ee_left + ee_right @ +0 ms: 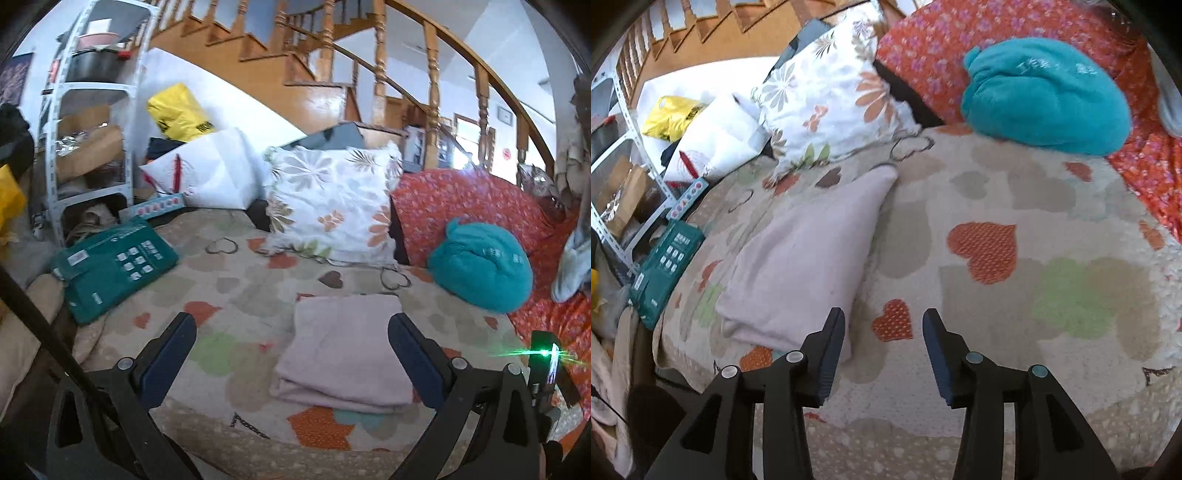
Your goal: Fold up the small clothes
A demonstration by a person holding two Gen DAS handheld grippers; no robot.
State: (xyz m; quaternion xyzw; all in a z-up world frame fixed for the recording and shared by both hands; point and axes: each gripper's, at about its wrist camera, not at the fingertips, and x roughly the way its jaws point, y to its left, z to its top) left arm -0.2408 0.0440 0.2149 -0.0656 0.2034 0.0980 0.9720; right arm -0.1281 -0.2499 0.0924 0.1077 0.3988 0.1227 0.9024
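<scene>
Bright, even daylight in both views, strongest from a blown-out doorway (466, 147) behind the staircase railing (432, 92). Glossy glare on the wooden stairs (325, 99). Green lens flare streaking from a small light (546, 352) at lower right of the left view. Soft shadows only. Heavy fisheye bending and dark corners; slight motion blur on the teal bundle (1045, 96).

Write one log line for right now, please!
left gripper: open, empty | right gripper: open, empty | pink cloth: folded on heart blanket
</scene>
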